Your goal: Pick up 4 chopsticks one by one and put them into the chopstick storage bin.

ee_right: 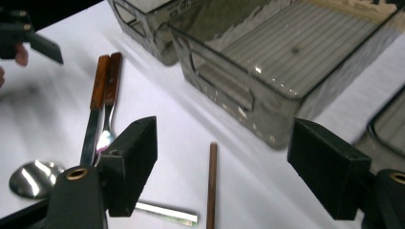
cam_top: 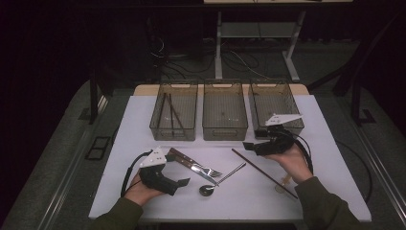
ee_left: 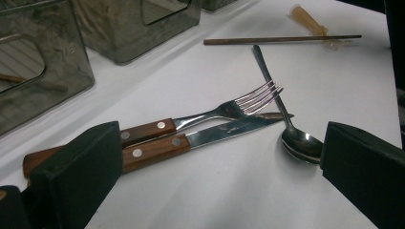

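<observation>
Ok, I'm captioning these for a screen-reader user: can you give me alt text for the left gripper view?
A wooden-handled steel fork and wooden-handled steel knife lie side by side on a white table, framed by the open left gripper's two black fingers. A shiny steel spoon lies beside them, a thin brown chopstick farther off, smoky translucent plastic bins behind.

Right gripper (ee_right: 222,167) has its jaws wide apart over the white table (ee_right: 57,109). A brown chopstick (ee_right: 211,183) lies between them, a clear bin (ee_right: 286,71) just beyond, and wooden-handled fork (ee_right: 111,102), knife (ee_right: 93,114) and spoon (ee_right: 31,179) lie left.
</observation>
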Demonstrator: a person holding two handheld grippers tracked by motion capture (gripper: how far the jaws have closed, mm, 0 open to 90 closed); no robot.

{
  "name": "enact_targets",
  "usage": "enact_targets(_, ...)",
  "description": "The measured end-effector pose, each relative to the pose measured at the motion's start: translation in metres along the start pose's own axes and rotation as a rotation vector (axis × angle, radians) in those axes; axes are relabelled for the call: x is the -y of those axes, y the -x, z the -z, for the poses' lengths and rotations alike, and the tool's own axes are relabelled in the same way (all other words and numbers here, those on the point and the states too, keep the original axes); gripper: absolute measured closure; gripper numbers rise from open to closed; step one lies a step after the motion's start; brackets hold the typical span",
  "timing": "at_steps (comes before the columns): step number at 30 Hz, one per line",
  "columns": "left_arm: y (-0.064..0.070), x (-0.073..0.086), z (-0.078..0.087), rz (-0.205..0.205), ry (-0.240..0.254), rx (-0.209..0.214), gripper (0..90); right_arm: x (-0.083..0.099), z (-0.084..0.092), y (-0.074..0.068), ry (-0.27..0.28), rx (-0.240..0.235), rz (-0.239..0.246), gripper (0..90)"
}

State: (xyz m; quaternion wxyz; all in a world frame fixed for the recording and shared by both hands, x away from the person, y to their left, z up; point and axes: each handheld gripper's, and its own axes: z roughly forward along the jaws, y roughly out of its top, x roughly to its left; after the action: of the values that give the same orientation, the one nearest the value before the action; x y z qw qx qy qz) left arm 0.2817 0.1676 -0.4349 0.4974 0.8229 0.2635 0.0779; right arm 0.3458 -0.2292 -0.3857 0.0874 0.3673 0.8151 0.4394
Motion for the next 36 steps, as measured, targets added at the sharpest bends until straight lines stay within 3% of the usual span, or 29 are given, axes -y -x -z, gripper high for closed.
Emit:
enact_targets(3,0.000,0.001,0.002,0.010,-0.004,-0.001,0.0,0.009,0.007,0.000,-0.002,0.000,-0.007,25.4)
enact_targets(9,0.007,0.002,0.002,-0.027,-0.011,-0.006,0.0,0.029,0.024,0.002,0.000,0.003,-0.019,25.4)
enact_targets(15,0.006,0.001,0.003,-0.027,-0.007,-0.013,0.0,0.048,0.039,0.005,0.000,0.004,-0.028,26.5)
enact_targets(30,0.006,0.001,0.005,-0.025,-0.011,-0.020,0.0,0.081,0.061,-0.001,-0.016,-0.001,-0.047,42.5)
enact_targets(36,0.006,0.001,0.005,-0.026,-0.014,-0.019,0.1,0.091,0.063,-0.002,-0.057,0.000,-0.074,53.1)
